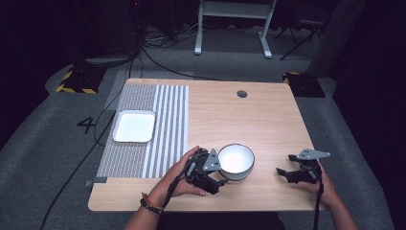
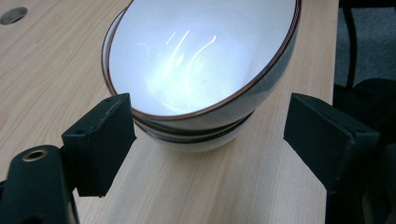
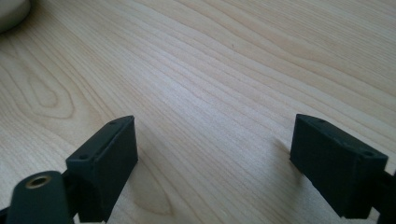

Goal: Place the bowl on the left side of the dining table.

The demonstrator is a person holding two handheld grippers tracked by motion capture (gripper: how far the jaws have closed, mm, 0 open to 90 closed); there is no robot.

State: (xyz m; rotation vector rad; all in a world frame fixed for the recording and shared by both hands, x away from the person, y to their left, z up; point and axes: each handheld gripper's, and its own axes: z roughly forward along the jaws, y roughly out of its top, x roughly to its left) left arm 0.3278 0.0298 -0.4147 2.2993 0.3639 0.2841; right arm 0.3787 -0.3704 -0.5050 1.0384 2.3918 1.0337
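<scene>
We start with the worktop, a pale wooden slab with a striped grey mat over its left part and a white square tray lying on that mat, well apart from the work. Near the front edge, about the middle, sits the bowl, white inside with a thin brown rim; in the left claw view it looks like two bowls nested, one tilted in the other, though we cannot be sure.

The relation that matters is this: the bowl lies straight ahead of our left claw, just beside it to the right across the worktop. In the left claw view the bowl sits between and just beyond the two jaws, which stand wide and hold nothing; one jaw is near the rim, seemingly not pressing it.

Our right claw rests apart from the bowl on the other side, jaws wide over bare wood, empty. The left hand is plainly nearer, so we judge the grasp falls to it: ease forward and close on the near wall.
</scene>
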